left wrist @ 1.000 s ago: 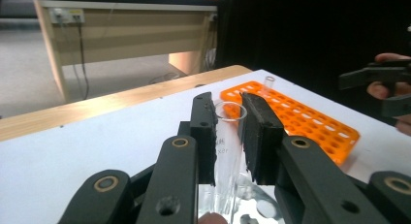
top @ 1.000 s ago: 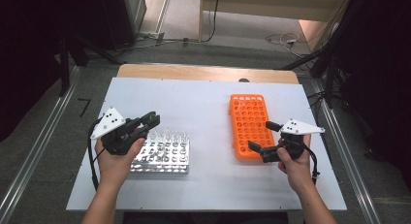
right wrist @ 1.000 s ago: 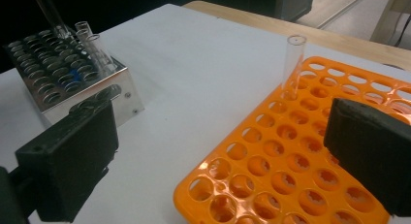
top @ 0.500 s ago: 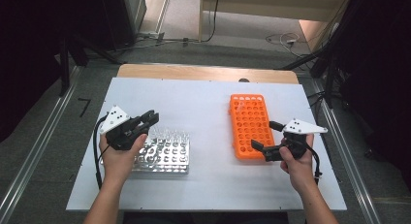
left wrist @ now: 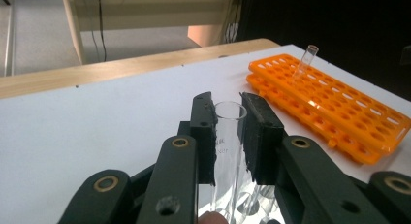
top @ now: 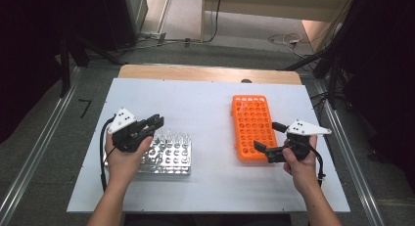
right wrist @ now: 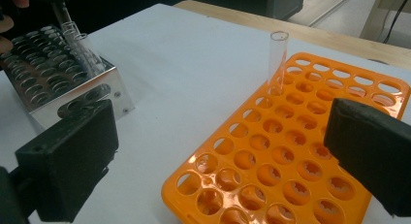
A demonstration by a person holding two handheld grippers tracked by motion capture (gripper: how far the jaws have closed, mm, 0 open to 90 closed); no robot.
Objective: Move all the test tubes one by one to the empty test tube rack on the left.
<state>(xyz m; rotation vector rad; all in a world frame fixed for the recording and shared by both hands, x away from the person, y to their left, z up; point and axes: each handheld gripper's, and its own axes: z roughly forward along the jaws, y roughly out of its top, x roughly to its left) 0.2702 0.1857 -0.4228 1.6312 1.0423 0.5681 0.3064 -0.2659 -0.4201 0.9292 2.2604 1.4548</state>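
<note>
Lifting clear glass test tube (left wrist: 228,141), clamped in left gripper (left wrist: 228,105): draw straight up from shiny metal rack (top: 169,155); right gripper (right wrist: 232,151) wide, empty.

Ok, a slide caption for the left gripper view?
Left tongs shut on a clear test tube, orange rack with one tube beyond.

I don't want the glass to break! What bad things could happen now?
1. The left tongs squeeze a thin glass tube; it might crack or slip out.
2. More tubes stand crowded in the metal rack just below, so lifting at a slant could bump them.
3. The lone tube already in the orange rack leans a little; the open right tongs hover close and could knock it.
</note>
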